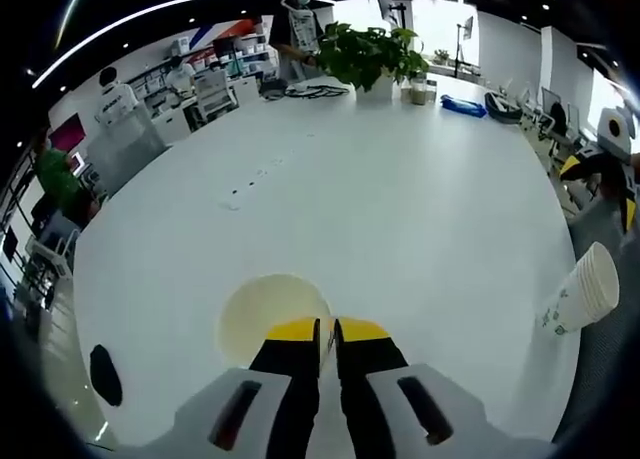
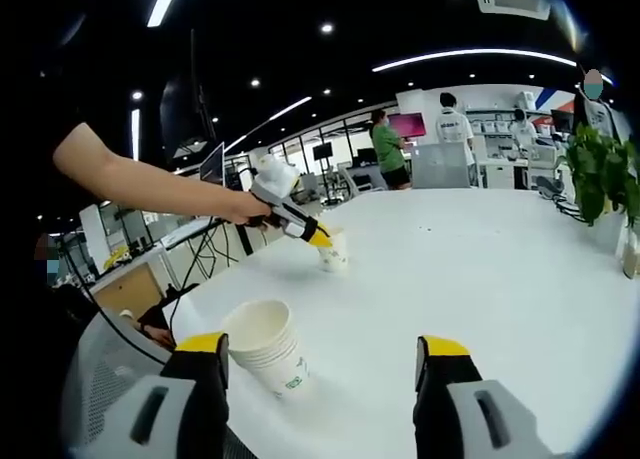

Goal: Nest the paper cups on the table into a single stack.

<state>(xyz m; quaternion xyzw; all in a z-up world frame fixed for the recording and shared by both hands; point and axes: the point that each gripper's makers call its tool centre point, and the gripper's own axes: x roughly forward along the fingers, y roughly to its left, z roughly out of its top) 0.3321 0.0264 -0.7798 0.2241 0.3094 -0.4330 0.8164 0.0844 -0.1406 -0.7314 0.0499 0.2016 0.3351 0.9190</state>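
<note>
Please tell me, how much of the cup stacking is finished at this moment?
Done: several cups already nest in a stack lying on the table. In hand: the left gripper is shut on a single cup. Left: adding that cup to the stack. The right gripper is open.

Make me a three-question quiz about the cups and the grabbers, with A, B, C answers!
1. Where does the stack of cups lie?
A. On its side on the white table
B. Upright beside the plant
C. On a chair

2. What colour are the tips of the right grabber?
A. Red
B. Yellow
C. Green

3. What is the left grabber doing?
A. Wide open above the table
B. Closed on the rim of a single cup
C. Holding a plant

Answers:
1. A, the right gripper view shows the stack tipped over on the tabletop, open end up and left.
2. B, both tips are yellow.
3. B, its jaws are pinched together on that cup's rim; the right gripper view shows it at the cup too.
</note>
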